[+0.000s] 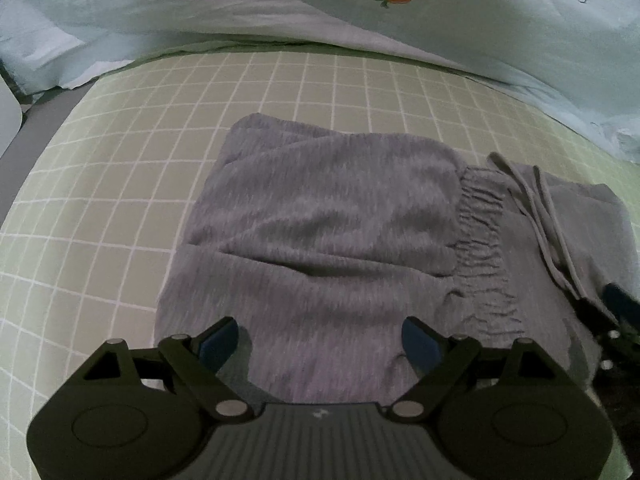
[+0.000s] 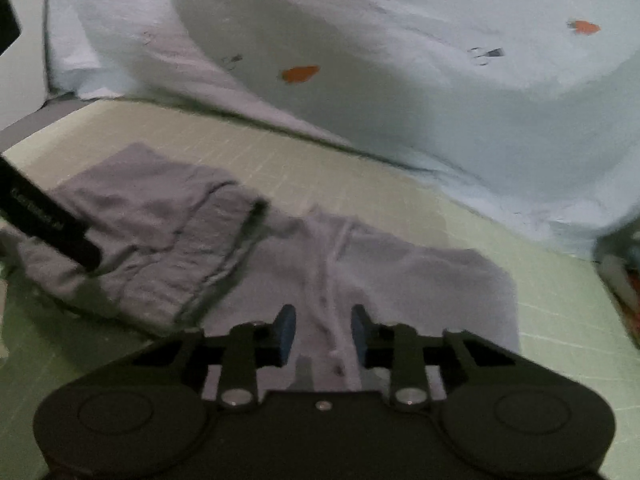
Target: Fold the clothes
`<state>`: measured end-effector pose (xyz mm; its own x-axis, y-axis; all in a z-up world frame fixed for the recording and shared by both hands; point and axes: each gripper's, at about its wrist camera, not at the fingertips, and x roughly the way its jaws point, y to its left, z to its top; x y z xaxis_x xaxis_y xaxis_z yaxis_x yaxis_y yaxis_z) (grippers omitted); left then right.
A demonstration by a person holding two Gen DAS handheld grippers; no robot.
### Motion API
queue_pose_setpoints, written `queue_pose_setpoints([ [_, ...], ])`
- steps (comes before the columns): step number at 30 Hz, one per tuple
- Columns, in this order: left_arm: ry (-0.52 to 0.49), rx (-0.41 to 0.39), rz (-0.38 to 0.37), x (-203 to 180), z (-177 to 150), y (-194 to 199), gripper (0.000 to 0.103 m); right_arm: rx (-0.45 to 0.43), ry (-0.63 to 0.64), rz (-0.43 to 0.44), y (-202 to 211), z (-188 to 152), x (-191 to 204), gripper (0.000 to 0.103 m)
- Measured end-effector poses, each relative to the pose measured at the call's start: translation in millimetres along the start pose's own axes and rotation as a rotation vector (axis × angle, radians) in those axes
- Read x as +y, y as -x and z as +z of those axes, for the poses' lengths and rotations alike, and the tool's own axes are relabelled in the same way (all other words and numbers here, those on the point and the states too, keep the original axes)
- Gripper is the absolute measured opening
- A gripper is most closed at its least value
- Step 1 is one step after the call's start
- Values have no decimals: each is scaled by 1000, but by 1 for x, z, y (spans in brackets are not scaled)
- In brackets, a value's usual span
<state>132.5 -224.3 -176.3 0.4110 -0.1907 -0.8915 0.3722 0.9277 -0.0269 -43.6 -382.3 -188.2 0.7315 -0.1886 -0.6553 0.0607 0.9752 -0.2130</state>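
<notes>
Grey sweatpants — folded, flat on checked sheet

Grey marled trousers; green white-gridded sheet; pale blue carrot-print duvet

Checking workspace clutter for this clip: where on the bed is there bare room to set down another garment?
The green checked bedsheet lies bare left of the grey knit trousers, and in a strip between them and the pale blue carrot-print duvet. More sheet shows to the trousers' right in the right wrist view. The duvet crowds the far side.
</notes>
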Motion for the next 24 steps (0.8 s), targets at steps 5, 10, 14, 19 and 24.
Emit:
queue_pose_setpoints([
  [5,-5,-13,-6,0,-2,5,89,77,7,-61,-20,-6,-2,26],
  [10,-1,-11,-11,1,-3,6,89,130,8,-93,-29,-12,-10,20],
  [14,-4,-10,-16,0,-2,6,89,131,5,-59,-25,-12,-13,4],
  [19,1,-21,-14,2,-2,10,89,21,-370,121,7,3,-63,4],
  [24,11,-17,-5,5,-2,10,89,0,-548,315,11,-3,-85,4],
])
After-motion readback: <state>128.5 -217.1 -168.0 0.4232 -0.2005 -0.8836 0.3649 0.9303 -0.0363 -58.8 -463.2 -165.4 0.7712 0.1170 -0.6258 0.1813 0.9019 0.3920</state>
